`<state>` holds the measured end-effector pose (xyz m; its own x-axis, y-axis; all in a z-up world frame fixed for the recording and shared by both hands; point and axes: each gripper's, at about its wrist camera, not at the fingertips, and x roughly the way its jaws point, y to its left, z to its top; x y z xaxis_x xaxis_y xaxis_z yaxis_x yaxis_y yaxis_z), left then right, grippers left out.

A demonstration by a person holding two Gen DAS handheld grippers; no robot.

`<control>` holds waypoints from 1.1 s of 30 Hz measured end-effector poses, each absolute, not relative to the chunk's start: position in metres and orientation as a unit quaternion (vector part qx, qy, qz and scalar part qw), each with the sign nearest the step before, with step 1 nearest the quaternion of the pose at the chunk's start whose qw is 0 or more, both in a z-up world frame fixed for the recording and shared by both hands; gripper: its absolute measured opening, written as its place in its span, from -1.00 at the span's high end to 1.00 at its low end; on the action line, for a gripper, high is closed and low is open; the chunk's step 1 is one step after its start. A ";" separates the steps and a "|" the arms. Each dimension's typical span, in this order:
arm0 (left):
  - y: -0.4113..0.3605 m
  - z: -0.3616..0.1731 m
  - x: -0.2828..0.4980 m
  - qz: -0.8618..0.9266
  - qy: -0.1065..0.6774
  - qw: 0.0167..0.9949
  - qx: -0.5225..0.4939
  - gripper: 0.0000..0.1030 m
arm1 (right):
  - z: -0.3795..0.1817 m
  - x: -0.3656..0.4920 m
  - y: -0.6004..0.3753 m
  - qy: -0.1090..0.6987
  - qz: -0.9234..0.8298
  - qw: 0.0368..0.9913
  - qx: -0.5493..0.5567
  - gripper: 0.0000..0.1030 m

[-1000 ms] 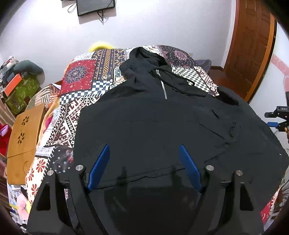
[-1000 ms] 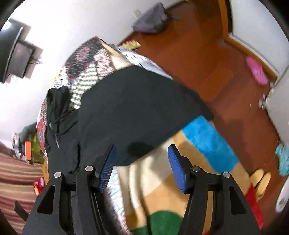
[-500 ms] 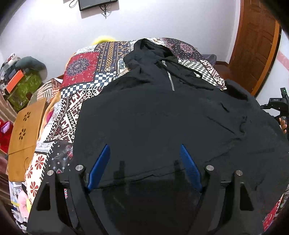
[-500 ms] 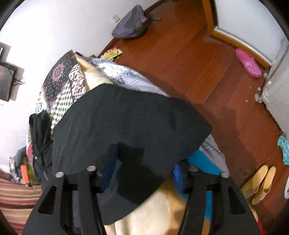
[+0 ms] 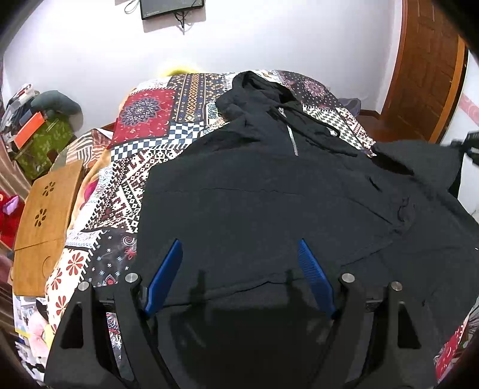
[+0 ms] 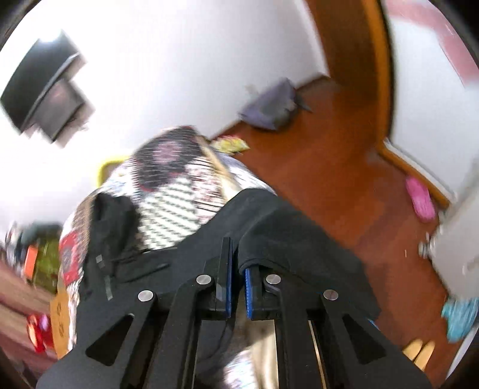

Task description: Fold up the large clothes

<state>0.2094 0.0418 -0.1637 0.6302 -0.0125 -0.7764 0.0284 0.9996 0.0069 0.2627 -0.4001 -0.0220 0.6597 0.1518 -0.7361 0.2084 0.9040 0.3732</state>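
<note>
Blue pads on my right gripper (image 6: 238, 269) are squeezed together on a fold of the black hoodie (image 6: 287, 236), pinching the edge of the fabric right at the tips. That view is pretty smeared, but from the pinch the cloth drapes back over the side of the bed, and at about 2 o'clock there's wood floor (image 6: 338, 179) with a pink slipper (image 6: 420, 199) on it. A grey bag (image 6: 271, 104) sits against the wall near 12 o'clock.

My left gripper (image 5: 239, 263) is spread wide with nothing between the pads, hovering over the lower hem of the hoodie (image 5: 269, 209). From there the hoodie lies front-up across the patchwork bedspread (image 5: 149, 119), hood pointing to 12 o'clock, zipper (image 5: 292, 139) just under the neck. At 2 o'clock one side of it is lifted off the bed, bunched up near the blurry edge of the frame. A wooden lap desk (image 5: 45, 215) sits at 9 o'clock beside the bed, and a wall-mounted screen (image 5: 172, 7) is up top at 12.
</note>
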 end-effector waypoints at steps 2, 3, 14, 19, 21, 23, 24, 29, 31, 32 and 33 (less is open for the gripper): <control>0.046 -0.163 0.206 -0.011 0.428 0.904 0.006 -0.53 | 0.000 0.260 -0.372 0.403 0.016 0.896 0.184 0.89; 0.047 -0.163 0.205 -0.011 0.428 0.904 0.004 -0.53 | 0.007 0.259 -0.361 0.402 0.028 0.899 0.171 0.89; 0.067 -0.161 0.187 -0.012 0.422 0.907 -0.010 -0.53 | -0.025 0.249 -0.225 0.472 0.160 0.864 0.065 0.89; 0.077 -0.163 0.179 -0.010 0.424 0.905 -0.015 -0.53 | -0.081 0.238 -0.185 0.544 0.179 0.819 0.031 0.88; 0.080 -0.165 0.176 -0.009 0.426 0.904 -0.015 -0.53 | -0.095 0.232 -0.183 0.561 0.181 0.808 0.027 0.82; 0.082 -0.167 0.174 -0.008 0.429 0.903 -0.017 -0.53 | -0.104 0.232 -0.181 0.573 0.175 0.800 0.033 0.81; 0.083 -0.168 0.174 -0.008 0.431 0.902 -0.018 -0.53 | -0.108 0.232 -0.183 0.584 0.170 0.793 0.037 0.80; 0.080 -0.172 0.172 -0.010 0.435 0.900 -0.021 -0.53 | -0.109 0.229 -0.184 0.619 0.181 0.763 0.050 0.33; 0.077 -0.172 0.173 -0.011 0.434 0.901 -0.016 -0.53 | -0.099 0.221 -0.186 0.621 0.198 0.757 0.054 0.32; 0.075 -0.172 0.173 -0.011 0.434 0.901 -0.013 -0.53 | -0.093 0.218 -0.187 0.617 0.203 0.758 0.051 0.32; 0.074 -0.172 0.174 -0.012 0.434 0.901 -0.011 -0.53 | -0.086 0.215 -0.190 0.610 0.207 0.763 0.045 0.32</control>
